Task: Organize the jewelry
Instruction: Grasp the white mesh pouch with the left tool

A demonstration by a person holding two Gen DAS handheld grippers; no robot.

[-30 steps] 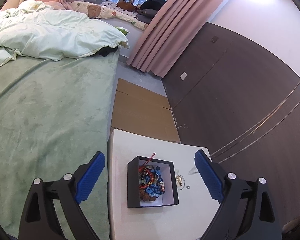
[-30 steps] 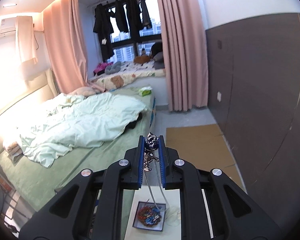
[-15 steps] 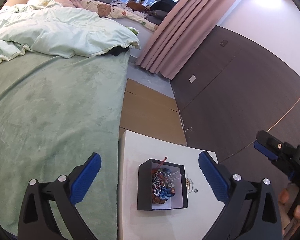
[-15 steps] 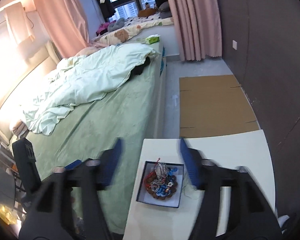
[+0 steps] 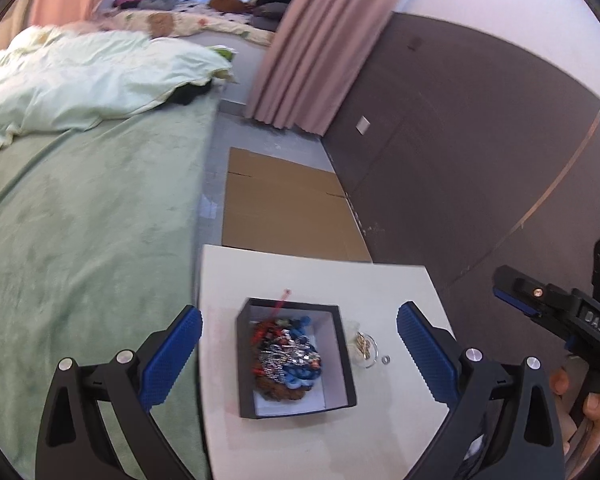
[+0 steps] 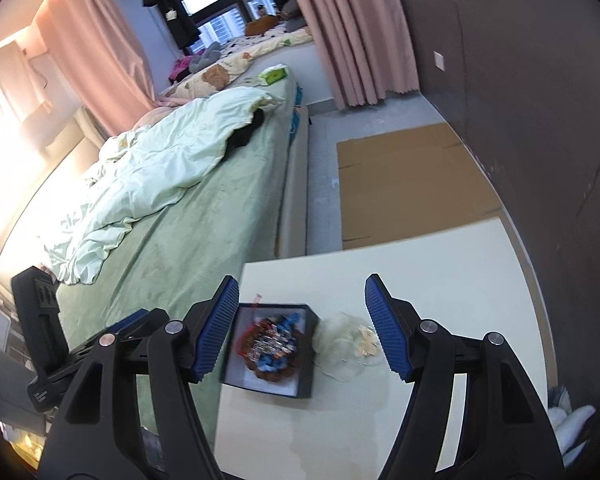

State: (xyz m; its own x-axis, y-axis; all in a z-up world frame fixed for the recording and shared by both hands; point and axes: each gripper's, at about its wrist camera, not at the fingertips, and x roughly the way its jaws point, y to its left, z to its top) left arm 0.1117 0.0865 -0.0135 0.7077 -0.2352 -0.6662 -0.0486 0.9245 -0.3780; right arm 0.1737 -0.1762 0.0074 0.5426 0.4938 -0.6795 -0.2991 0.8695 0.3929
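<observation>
A black open box point(image 5: 340, 360) point(image 6: 309, 344) stands on a white table point(image 5: 300, 448) point(image 6: 440, 280). It holds a heap of jewelry point(image 5: 288, 354) point(image 6: 270, 346): a silver chain on top of blue, red and brown beads. A clear bag with gold pieces point(image 5: 363, 347) point(image 6: 356, 340) and a small ring point(image 5: 385, 359) lie right of the box. My left gripper point(image 5: 299, 354) is open and empty, above the box. My right gripper point(image 6: 302, 330) is open and empty, also above the box; it also shows in the left wrist view point(image 5: 540, 308) at the right.
A bed with a green cover point(image 5: 80, 240) point(image 6: 204, 216) and a pale duvet point(image 5: 80, 80) lies left of the table. Flat cardboard point(image 5: 288, 208) point(image 6: 412, 184) lies on the floor beyond the table. A dark wall point(image 5: 480, 140) runs along the right.
My right gripper was shut on a silver chain held high; it opened, and the chain now lies on the heap in the box. Both grippers shifted slightly.
</observation>
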